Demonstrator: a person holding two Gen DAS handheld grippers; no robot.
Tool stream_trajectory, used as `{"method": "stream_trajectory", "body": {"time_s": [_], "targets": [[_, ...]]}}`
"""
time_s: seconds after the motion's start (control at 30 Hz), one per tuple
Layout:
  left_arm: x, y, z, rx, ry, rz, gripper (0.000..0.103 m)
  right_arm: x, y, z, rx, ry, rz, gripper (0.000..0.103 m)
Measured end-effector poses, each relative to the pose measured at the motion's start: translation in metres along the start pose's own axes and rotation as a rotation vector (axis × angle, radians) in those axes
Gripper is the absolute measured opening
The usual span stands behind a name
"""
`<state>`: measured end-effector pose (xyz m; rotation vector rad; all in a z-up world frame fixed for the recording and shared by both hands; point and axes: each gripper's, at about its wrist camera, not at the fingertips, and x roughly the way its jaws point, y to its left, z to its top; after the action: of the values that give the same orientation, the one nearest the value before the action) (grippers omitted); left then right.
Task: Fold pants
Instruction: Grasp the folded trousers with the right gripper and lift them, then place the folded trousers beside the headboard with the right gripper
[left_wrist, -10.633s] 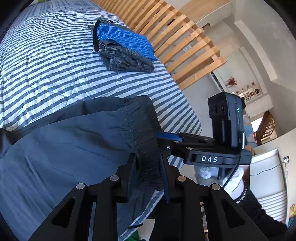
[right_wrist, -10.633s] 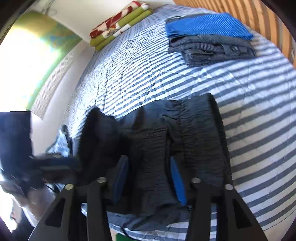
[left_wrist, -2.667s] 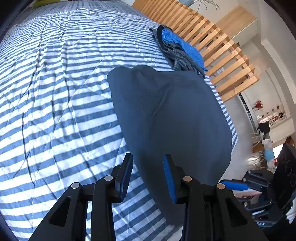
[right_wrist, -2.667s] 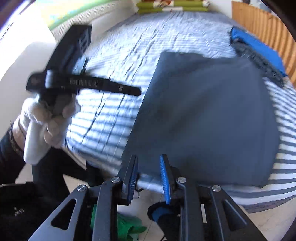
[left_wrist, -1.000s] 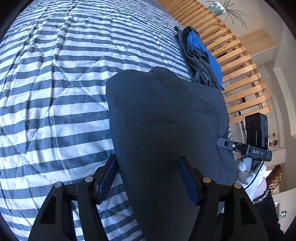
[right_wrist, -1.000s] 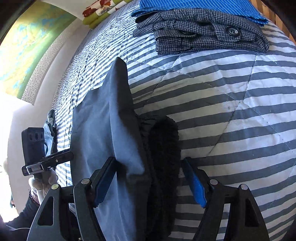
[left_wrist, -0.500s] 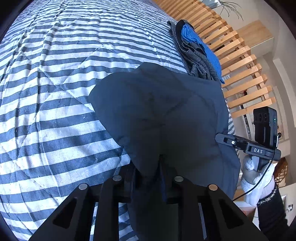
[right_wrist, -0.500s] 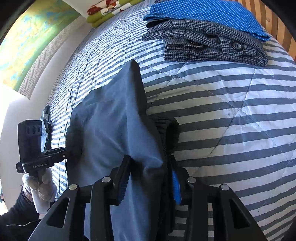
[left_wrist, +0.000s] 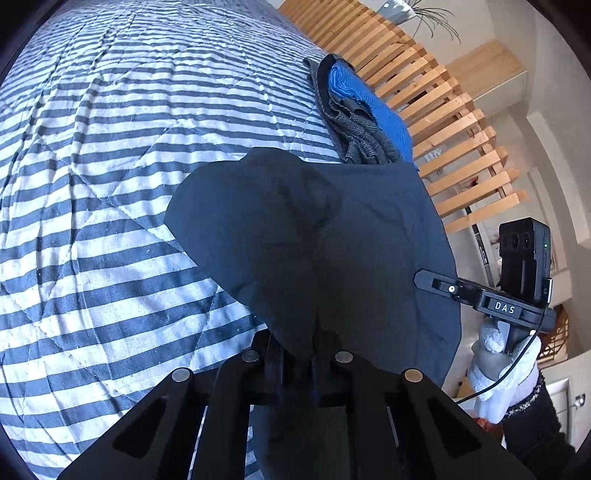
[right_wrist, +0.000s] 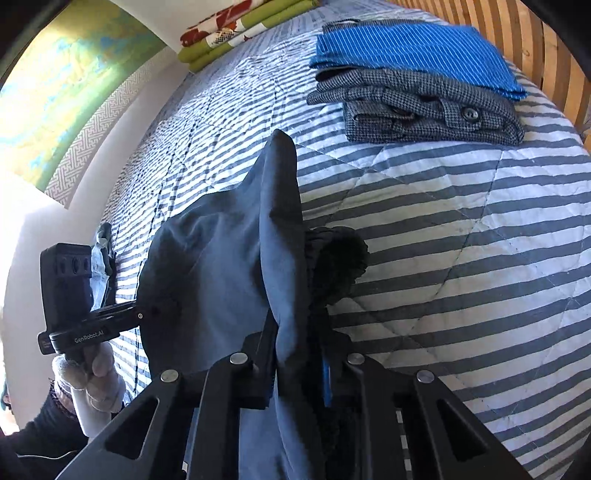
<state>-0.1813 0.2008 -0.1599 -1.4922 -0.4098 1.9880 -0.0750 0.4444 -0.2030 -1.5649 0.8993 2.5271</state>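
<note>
Your dark slate-blue cotton pants (left_wrist: 332, 236) bunch above the striped quilted bed (left_wrist: 110, 184). Your left tool (left_wrist: 297, 363) and right tool (right_wrist: 299, 373) are closing, both pinching pants fabric.

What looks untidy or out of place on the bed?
Only the pants: their near edge is bunched and raised between both closing claws, the waistband crumpled. The folded pile lies neat on the bedspread.

black two-finger grippers (left_wrist: 297, 363) with silver screws, blue pads, white gloves (right_wrist: 92, 384), dark sleeves (left_wrist: 535, 432)
</note>
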Motion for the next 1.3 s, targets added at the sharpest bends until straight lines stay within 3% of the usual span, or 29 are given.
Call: {"method": "stream_trajectory", "body": {"time_s": [0.27,0.4,0.57,0.77,0.97,1.23,1.3], "targets": [[-0.037,-0.037,0.022,0.089,-0.064,-0.029,0.008,-0.044,0.021,0.003,0.005,-0.116,0.006,0.016],[-0.046,-0.071,0.055,0.174,-0.099,-0.038,0.008,-0.075,0.025,0.019,-0.010,-0.201,-0.019,0.016],[-0.041,-0.117,0.119,0.264,-0.135,-0.047,0.007,-0.115,0.006,0.050,0.021,-0.322,-0.053,0.016],[-0.012,-0.166,0.204,0.343,-0.165,-0.017,0.007,-0.141,-0.018,0.101,0.038,-0.421,-0.112,0.016],[0.033,-0.186,0.268,0.379,-0.161,0.010,0.007,-0.135,-0.052,0.150,0.081,-0.465,-0.130,0.016],[0.111,-0.171,0.329,0.353,-0.150,0.064,0.008,-0.096,-0.101,0.212,0.101,-0.439,-0.178,0.016],[0.135,-0.159,0.345,0.328,-0.175,0.145,0.018,-0.077,-0.113,0.226,0.106,-0.420,-0.194,0.017]]}}
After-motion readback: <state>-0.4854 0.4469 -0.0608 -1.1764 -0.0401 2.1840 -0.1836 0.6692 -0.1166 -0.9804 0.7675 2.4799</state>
